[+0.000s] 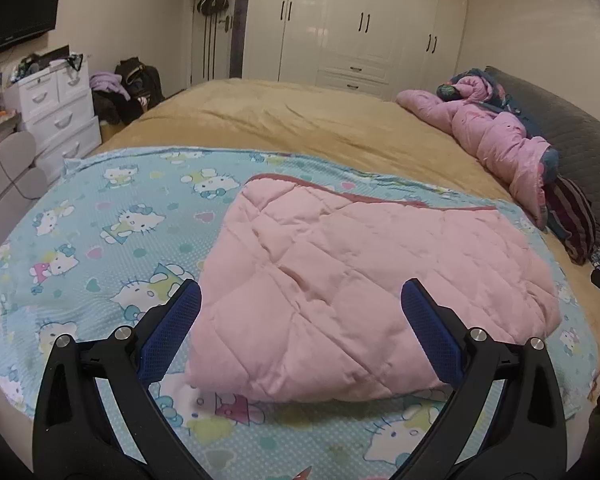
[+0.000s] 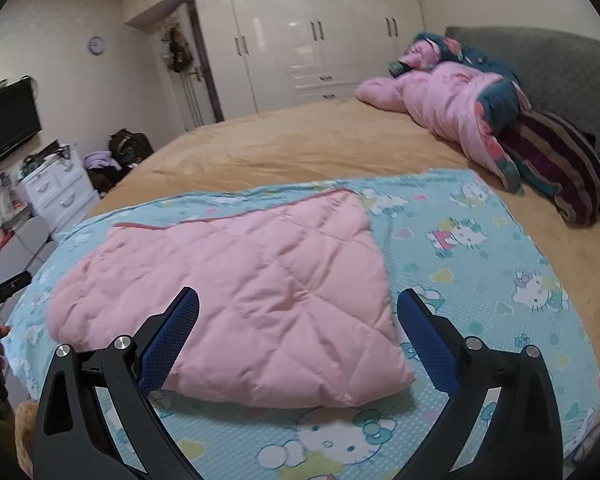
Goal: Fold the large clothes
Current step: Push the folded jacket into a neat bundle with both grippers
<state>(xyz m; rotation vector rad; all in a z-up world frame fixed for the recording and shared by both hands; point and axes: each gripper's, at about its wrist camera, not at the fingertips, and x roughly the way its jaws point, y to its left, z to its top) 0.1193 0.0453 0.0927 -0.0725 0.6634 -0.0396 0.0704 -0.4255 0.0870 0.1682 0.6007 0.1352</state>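
left gripper (image 1: 300, 296) spread, empty | right gripper (image 2: 298, 304) spread, empty | pink quilted garment (image 1: 340, 280) folded, frame centre, on cartoon sheet (image 1: 100, 220) | next: pinch both near corners evenly, fold flat

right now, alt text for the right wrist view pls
A folded pink quilt lies on a blue cartoon-cat sheet spread over a tan bed. The right gripper is in front of it, jaws open and empty. White wardrobes stand behind.
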